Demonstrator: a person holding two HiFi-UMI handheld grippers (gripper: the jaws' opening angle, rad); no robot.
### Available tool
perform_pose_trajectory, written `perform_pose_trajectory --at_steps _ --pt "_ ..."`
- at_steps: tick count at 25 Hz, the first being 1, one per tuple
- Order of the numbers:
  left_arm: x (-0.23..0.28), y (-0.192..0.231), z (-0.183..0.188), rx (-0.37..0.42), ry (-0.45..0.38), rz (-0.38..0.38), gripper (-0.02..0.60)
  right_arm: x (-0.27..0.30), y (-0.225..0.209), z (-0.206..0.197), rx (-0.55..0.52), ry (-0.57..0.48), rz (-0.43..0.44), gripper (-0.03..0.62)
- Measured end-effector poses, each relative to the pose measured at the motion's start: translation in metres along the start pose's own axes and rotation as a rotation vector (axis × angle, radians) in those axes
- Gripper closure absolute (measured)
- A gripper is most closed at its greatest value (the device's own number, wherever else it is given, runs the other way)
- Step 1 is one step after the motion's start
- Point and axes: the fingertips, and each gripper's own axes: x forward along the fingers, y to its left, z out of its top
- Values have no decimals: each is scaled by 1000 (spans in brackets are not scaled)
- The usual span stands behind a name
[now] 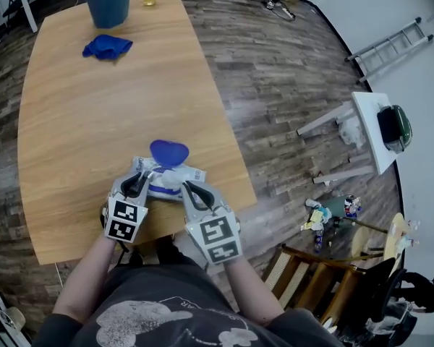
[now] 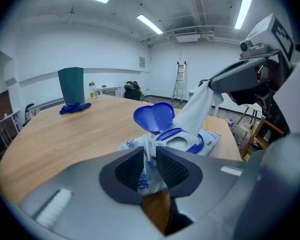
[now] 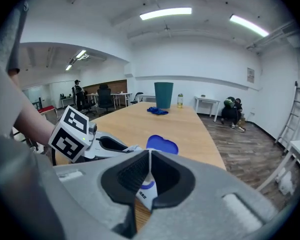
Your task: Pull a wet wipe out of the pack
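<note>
At the table's (image 1: 72,121) near edge, the left gripper (image 2: 150,151) had the wipe pack's (image 2: 212,140) crinkled end between its jaws, which were opening with the film pinched at their tips. The pack lay flat, long axis left to right, its blue lid (image 1: 168,152) flipped up toward the far side. The right gripper (image 3: 149,156), jaws closed on 1 wet wipe (image 2: 197,109), held it stretched upward from the opening, slanting right. Farther off, a blue cloth (image 1: 107,46) lay near a teal bin (image 1: 108,0).

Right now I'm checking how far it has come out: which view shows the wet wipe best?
The left gripper view: the wet wipe stretches from the pack up to the right gripper. The right gripper view shows only its thin edge pinched in the jaws; the head view shows a white scrap, mostly hidden.
</note>
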Motion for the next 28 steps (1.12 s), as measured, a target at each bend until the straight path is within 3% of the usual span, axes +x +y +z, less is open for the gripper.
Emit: perform_pose_trajectory --at_steps 2,8,14,17,24,28 --pt "-9 0 2 19 -21 -9 459 -10 1 2 16 -28 -42 588" --pt "-77 7 16 -3 -129 -11 456 -47 20 11 63 -102 -162 588" --pt "-152 9 7 -44 -212 -32 502 -88 63 8 71 -151 -254 588" --pt "-177 5 2 -49 -250 -51 559 -110 84 0 79 -172 -297 588" --pt "-214 -8 -12 -76 -297 -86 563 -152 114 -29 122 -160 -359 588" --pt "-222 -16 -19 -76 -298 -86 563 -169 125 -38 144 -190 -322 588"
